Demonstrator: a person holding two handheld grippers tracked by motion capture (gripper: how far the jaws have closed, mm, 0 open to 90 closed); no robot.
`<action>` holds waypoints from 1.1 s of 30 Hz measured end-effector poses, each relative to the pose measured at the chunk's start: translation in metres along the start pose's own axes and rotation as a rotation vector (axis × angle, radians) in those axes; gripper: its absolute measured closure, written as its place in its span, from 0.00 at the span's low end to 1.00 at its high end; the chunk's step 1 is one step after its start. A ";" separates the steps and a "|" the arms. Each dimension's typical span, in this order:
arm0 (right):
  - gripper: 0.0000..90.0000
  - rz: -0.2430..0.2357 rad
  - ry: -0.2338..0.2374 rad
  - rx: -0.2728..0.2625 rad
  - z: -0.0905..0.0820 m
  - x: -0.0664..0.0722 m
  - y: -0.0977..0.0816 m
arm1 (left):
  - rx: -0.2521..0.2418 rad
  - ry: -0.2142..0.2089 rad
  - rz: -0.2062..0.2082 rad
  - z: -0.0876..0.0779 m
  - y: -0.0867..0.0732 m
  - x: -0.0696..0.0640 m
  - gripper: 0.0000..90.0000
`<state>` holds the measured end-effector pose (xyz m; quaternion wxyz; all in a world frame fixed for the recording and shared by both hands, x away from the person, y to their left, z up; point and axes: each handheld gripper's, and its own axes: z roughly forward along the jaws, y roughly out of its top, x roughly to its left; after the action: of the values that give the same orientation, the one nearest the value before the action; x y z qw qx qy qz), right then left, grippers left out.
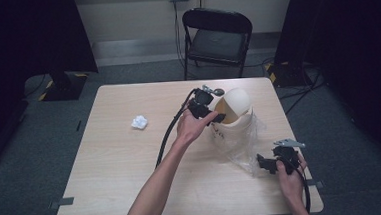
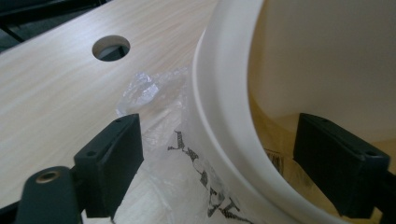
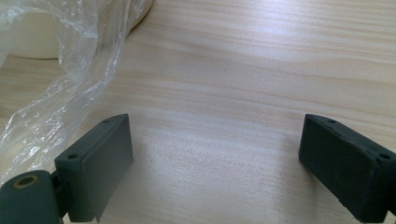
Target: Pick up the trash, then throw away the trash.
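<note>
A cream bin [image 1: 235, 122] with a domed swing lid [image 1: 236, 99] stands right of the table's middle, with a clear plastic bag [image 1: 242, 152] loose around its lower part. My left gripper [image 1: 216, 117] is open at the bin's top left. In the left gripper view, the left gripper [image 2: 219, 154] has one jaw outside the cream rim [image 2: 219, 88] and one inside, with printed plastic [image 2: 187, 186] below. My right gripper [image 1: 265, 163] is open low over the table's right front. In the right gripper view, the right gripper [image 3: 215, 158] has bare wood between its jaws, with the bag [image 3: 51, 79] to its left.
A crumpled white paper ball [image 1: 139, 122] lies left of centre on the wooden table [image 1: 118, 187]. A black folding chair [image 1: 216, 36] stands beyond the far edge. A round cable hole [image 2: 111, 47] pierces the tabletop near the bin.
</note>
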<state>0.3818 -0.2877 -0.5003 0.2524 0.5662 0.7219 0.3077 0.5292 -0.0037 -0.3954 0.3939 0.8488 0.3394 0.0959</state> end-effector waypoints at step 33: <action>0.10 0.000 0.000 -0.001 0.000 0.000 0.000 | -0.112 0.009 -0.121 -0.079 -0.058 0.068 0.23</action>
<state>0.3822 -0.2875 -0.5003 0.2526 0.5661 0.7218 0.3079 0.5173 0.1152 -0.3918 0.4443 0.8030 0.3859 0.0943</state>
